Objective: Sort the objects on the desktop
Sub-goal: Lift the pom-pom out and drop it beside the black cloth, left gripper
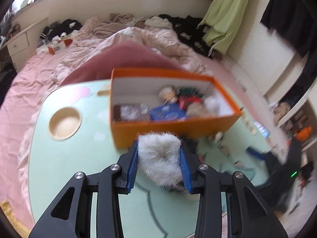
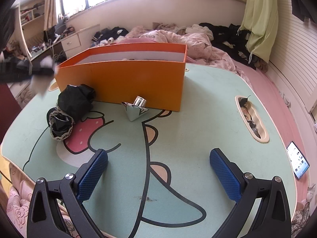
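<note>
Between the blue pads of the left gripper point(image 1: 160, 154) sits a fluffy white puff point(image 1: 160, 156), squeezed tight. It looks soft and light, so a pinch across its middle should hold it fine. It hangs just in front of the orange box point(image 1: 174, 127), which already has small things inside.

On the right side, the right gripper point(image 2: 158, 175) is wide apart and holds nothing. A black scrunchie point(image 2: 69, 109) and a shiny silver top point(image 2: 135, 109) wait on the green table point(image 2: 198, 119) beside the box.

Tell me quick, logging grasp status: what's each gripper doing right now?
Left gripper: closed on the white fluffy pompom.
Right gripper: open, holding nothing, above the table.
</note>
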`<state>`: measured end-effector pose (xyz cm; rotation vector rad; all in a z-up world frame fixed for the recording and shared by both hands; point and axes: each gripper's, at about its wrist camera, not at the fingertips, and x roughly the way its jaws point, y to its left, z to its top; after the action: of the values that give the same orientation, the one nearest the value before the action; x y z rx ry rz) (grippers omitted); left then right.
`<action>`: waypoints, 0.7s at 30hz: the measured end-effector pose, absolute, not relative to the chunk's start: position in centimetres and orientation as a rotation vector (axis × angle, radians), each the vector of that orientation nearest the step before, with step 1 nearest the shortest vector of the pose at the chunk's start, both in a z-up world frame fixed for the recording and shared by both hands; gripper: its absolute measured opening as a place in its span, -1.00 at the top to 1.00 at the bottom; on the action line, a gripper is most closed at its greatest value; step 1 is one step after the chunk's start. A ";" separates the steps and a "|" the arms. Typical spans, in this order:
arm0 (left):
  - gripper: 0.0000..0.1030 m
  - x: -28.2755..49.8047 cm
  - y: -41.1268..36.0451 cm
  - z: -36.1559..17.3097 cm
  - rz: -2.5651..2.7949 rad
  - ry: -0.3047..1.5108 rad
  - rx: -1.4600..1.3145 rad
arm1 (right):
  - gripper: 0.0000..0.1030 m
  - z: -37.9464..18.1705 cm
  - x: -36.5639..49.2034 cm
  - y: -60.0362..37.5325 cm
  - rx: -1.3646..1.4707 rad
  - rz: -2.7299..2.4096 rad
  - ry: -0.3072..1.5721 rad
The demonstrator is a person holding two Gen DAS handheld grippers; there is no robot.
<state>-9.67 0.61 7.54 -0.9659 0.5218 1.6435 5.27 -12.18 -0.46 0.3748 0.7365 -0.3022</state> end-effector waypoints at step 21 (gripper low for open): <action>-0.56 -8.1 -3.7 4.6 1.666 0.446 -0.859 | -0.99 -0.6 5.2 -12.0 0.430 -0.412 0.712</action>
<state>-8.12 -3.74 4.65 -0.8590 0.4461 1.6663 5.24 -11.95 -0.61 0.4299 0.7117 -0.4116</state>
